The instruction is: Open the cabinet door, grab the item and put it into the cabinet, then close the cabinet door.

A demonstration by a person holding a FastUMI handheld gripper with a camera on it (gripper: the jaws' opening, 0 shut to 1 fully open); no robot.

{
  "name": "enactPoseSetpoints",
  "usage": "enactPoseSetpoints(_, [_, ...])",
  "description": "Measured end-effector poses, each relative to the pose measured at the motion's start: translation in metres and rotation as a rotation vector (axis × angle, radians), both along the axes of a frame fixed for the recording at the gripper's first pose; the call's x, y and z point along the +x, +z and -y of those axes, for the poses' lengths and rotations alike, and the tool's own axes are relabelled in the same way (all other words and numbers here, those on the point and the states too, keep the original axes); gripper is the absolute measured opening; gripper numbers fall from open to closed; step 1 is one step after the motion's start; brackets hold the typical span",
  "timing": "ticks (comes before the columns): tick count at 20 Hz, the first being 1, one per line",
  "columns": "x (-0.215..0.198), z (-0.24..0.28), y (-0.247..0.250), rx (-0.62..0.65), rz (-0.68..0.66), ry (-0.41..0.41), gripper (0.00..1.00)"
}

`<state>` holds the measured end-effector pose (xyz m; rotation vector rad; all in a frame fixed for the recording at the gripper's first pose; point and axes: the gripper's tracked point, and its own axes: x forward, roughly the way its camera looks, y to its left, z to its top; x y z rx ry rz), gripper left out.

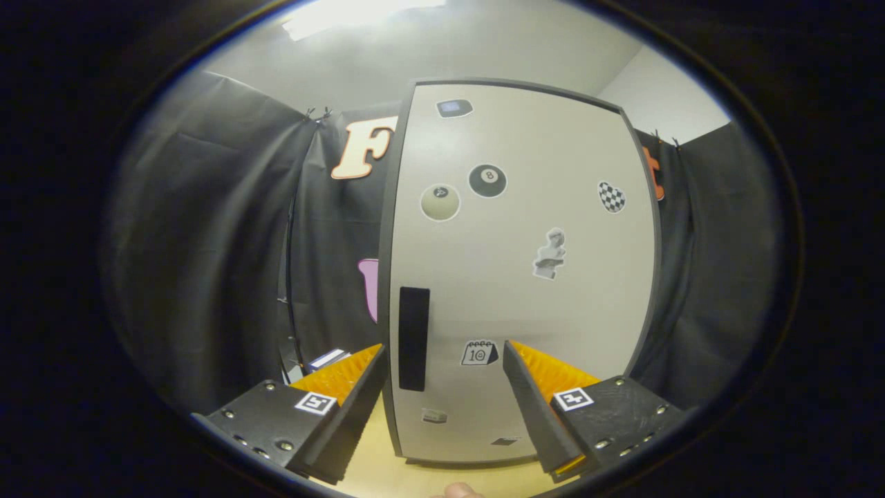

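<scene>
The cabinet [525, 277] stands upright on a pale wooden table [377, 477], its light grey door [553, 304] shut and facing the gripper [442, 360]. The door is dotted with stickers. Near the top sits a small dark one with a bluish screen shape [454, 108], too small to read. Below it is a black billiard ball sticker [487, 180] showing the number 8, and just to its left a cream billiard ball sticker [440, 203] whose mark I cannot make out. Towards the hinge side is a black-and-white chequered sticker [612, 197], and lower down a grey statue-bust sticker [550, 254]. Low on the door, a little calendar sticker [480, 353] reads 10. Two more small stickers [434, 416] near the bottom edge are too blurred to read.

A tall black handle recess [414, 339] runs vertically along the door's left edge. It lies just ahead of the fingers, nearer the left finger [339, 401] than the right finger [553, 401]. The fingers are spread wide apart, gripping nothing, with the lower part of the door framed between them. Each finger carries a small square black-and-white marker tag [316, 402].

To the left of the cabinet, beyond the left finger, a small white and blue box [328, 359] rests against the black curtain [207, 242]. A fingertip [460, 491] shows beneath the gripper.
</scene>
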<state>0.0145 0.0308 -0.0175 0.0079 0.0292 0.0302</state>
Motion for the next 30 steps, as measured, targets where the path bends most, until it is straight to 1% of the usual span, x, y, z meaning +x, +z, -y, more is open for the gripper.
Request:
enactPoseSetpoints(4, [0.008,-0.01,-0.006,0.004,-0.013,0.019,0.98])
enactPoseSetpoints(8, [0.024,-0.02,-0.017,0.026,-0.053,0.02,0.98])
enactPoseSetpoints(12, [0.045,-0.025,-0.022,0.023,-0.055,-0.014,0.98])
enactPoseSetpoints(13, [0.052,-0.024,-0.024,0.023,-0.058,-0.027,0.94])
enactPoseSetpoints(16, [0.068,-0.032,-0.032,0.017,-0.079,-0.025,0.83])
enactPoseSetpoints(17, [0.073,-0.031,-0.033,0.008,-0.072,-0.043,0.79])
enactPoseSetpoints(19, [0.08,-0.032,-0.035,0.001,-0.072,-0.053,0.71])
enactPoseSetpoints(22, [0.089,-0.036,-0.039,-0.001,-0.076,-0.055,0.71])
enactPoseSetpoints(27, [0.094,-0.034,-0.041,-0.035,-0.067,-0.087,0.7])
enactPoseSetpoints(28, [0.098,-0.029,-0.042,-0.057,-0.058,-0.118,0.71])
enactPoseSetpoints(30, [0.096,-0.029,-0.042,-0.041,-0.058,-0.112,0.53])
